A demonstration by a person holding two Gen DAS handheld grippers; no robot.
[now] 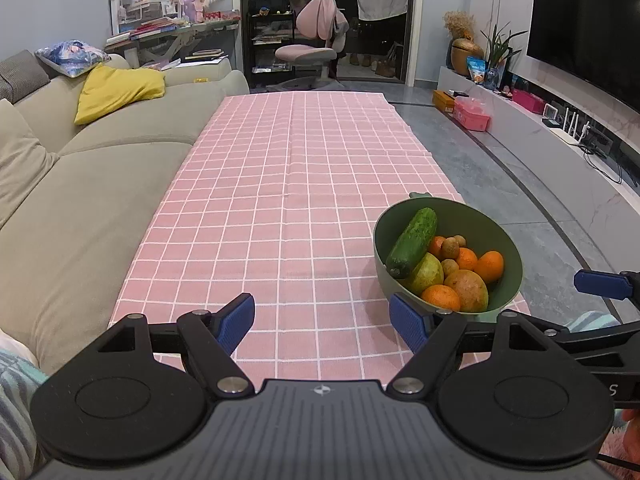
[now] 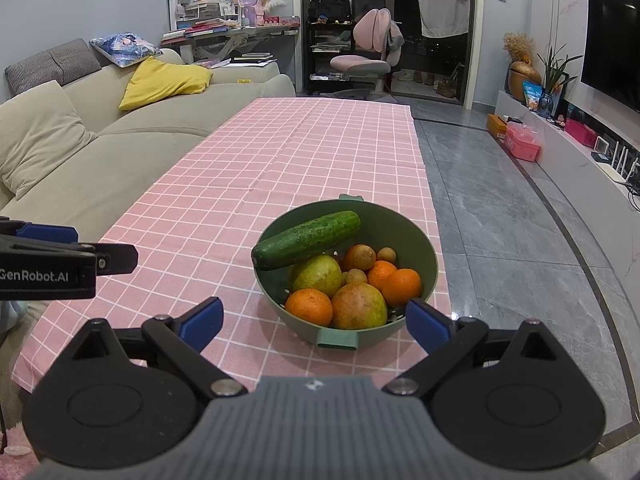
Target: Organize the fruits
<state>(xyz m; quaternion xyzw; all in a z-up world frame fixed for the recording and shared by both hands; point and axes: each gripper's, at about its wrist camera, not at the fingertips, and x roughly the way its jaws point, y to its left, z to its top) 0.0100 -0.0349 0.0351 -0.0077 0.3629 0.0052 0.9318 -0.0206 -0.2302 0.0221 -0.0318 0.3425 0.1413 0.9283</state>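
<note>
While both tools hang spread and empty, fruit heaped in one bowl on the pink cloth.

Green bowl (image 2: 430, 256) straight ahead of the right gripper (image 2: 316, 322), near rim between its parted blue pads (image 2: 202, 320); from the left gripper (image 1: 322, 320), likewise wide apart and holding nothing, off to the right, just past its right pad. Right tool nearer, by this judgement. Cucumber (image 2: 308, 239) on top of the pile, long axis slanting from near-left up to far-right, one end over the rim; oranges (image 2: 309, 306), a green-yellow mango (image 2: 359, 306) and small brown fruits (image 2: 356, 277) beneath. Equally fits fruit gathered in or waiting to be sorted out. Legible on the left tool's side in the right view: "GenRobot.AI" (image 2: 34, 277).
</note>
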